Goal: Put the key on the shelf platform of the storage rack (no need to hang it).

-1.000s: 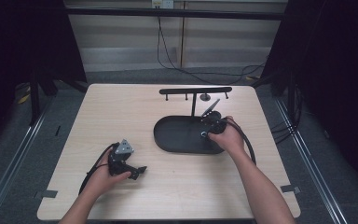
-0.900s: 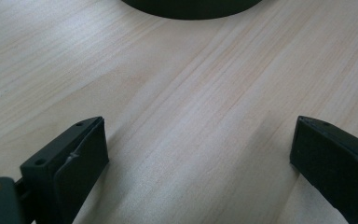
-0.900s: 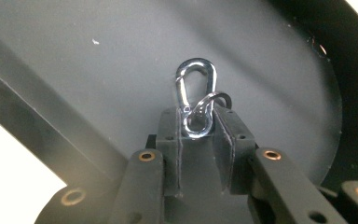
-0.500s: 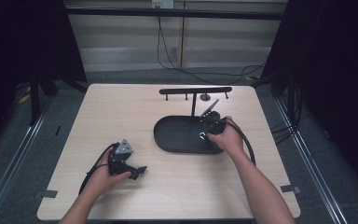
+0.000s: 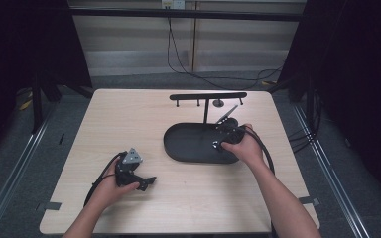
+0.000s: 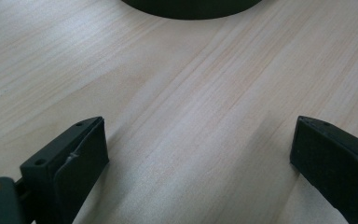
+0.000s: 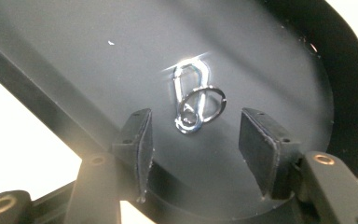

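Carabiner (image 7: 192, 88) unmarked on tray (image 7: 74, 56)

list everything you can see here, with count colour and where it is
table: 1, light wood, centre of the high view
tray: 1, black, oval, right of the table's middle
carabiner clip with ring: 1, shiny silver, lying flat in the tray, between and just beyond the right gripper's jaws, not touched
rack: 1, black, a post with a crossbar and short pegs, at the tray's far side
cables: a few, black, on the floor beyond the table
left gripper: 1, black, jaws wide open over bare wood at the near left, nothing between them
right gripper: 1, black, over the tray's right end, jaws have just been opening, apart either side of the clip
forearms: 2, coming in from the near edge
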A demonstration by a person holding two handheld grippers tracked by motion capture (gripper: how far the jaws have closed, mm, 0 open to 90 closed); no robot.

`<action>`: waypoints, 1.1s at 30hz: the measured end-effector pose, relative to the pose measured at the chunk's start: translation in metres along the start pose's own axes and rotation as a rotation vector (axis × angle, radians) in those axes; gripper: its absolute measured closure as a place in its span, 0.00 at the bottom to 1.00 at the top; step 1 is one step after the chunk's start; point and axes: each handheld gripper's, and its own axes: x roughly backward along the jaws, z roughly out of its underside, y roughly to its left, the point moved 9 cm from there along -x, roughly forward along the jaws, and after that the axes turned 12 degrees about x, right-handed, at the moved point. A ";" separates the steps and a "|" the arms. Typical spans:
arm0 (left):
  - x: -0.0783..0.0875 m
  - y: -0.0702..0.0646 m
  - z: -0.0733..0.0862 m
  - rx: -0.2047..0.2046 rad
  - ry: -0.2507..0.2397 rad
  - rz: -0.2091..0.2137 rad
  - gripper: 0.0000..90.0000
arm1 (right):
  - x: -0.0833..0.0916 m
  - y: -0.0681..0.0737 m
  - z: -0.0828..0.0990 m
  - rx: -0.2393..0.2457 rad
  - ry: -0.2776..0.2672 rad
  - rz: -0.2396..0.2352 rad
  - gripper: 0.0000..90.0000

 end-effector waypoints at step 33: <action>0.000 0.000 0.000 -0.001 -0.001 -0.001 0.04 | 0.031 0.026 0.019 0.052 -0.023 -0.074 0.29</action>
